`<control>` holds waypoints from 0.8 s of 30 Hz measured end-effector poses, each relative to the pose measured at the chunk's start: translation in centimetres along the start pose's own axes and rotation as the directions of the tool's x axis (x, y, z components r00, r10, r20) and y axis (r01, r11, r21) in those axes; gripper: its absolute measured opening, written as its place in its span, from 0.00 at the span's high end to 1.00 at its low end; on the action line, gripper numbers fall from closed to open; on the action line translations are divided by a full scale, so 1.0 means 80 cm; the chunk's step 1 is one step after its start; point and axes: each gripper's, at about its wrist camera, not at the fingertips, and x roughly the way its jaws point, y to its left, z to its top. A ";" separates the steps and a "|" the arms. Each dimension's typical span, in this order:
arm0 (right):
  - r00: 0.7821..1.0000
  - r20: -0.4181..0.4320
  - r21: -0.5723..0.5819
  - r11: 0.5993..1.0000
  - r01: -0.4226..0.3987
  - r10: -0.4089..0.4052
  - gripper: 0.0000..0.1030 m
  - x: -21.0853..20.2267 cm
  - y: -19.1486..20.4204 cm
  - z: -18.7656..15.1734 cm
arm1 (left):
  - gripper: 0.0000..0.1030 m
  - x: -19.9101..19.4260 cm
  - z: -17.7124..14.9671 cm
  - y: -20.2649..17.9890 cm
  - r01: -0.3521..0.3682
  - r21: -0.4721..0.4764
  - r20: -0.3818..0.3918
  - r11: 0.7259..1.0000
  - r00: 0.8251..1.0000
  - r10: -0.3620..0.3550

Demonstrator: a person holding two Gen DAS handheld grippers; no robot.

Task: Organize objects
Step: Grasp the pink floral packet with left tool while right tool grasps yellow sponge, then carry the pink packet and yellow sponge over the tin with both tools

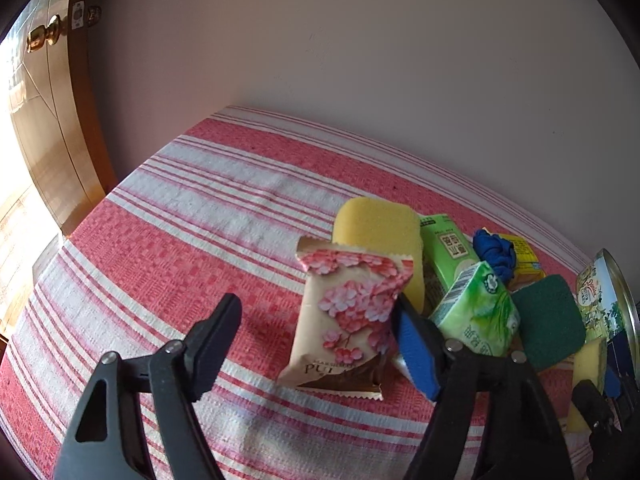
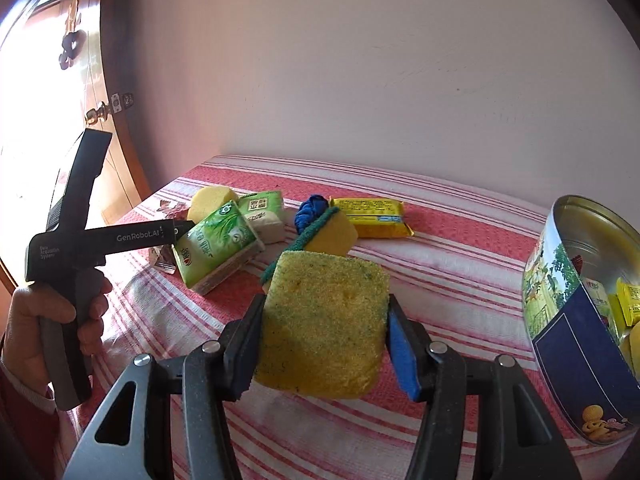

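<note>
Striped tablecloth (image 2: 460, 248) carries the whole lot; at its right edge the round tin (image 2: 560, 320) stands tipped with its open mouth toward me, a few yellow items already visible inside. I take the tin to be where things go. The unsorted pile sits mid-cloth: two green tissue packs, a plain yellow sponge (image 1: 376, 224), a yellow packet (image 2: 372, 216), a blue cloth bundle, another green-backed scrubber. My right gripper (image 2: 322, 340) pinches a yellow scrub sponge (image 2: 324, 320), one pad on each short flank, the sponge bulging slightly between them. The tin lies to the right of these jaws and near them, nothing between, so the right hand is clearly the nearer one for the drop. My left gripper (image 1: 320, 340) is half spread around the pink blossom snack pouch (image 1: 344, 316). The pouch stands tilted, its long axis running away from me, roughly along the fingers. The blue right pad touches the pouch's edge; the left finger (image 1: 216, 336) stands clear, a strip of cloth showing in the gap. Not gripped yet. The pouch sits off-centre, toward the right pad.
</note>
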 end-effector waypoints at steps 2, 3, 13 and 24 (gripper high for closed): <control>1.000 -0.001 0.029 0.999 -0.013 0.013 0.43 0.001 -0.010 0.003 | 0.55 -0.003 -0.002 -0.006 0.032 0.014 0.005 0.999 0.999 -0.032; 1.000 0.001 0.044 0.999 -0.027 0.027 0.43 0.001 -0.015 0.004 | 0.61 -0.005 -0.005 -0.010 0.049 0.027 0.011 0.998 0.999 -0.050; 0.978 -0.013 0.164 0.965 -0.205 0.210 0.43 -0.006 -0.020 0.007 | 0.65 -0.072 -0.024 -0.025 -0.003 0.061 0.259 0.998 0.966 -0.013; 0.986 0.165 0.101 0.994 -0.048 0.031 0.43 -0.060 -0.053 0.006 | 0.65 -0.092 -0.031 -0.019 -0.011 0.007 0.303 1.000 0.953 0.009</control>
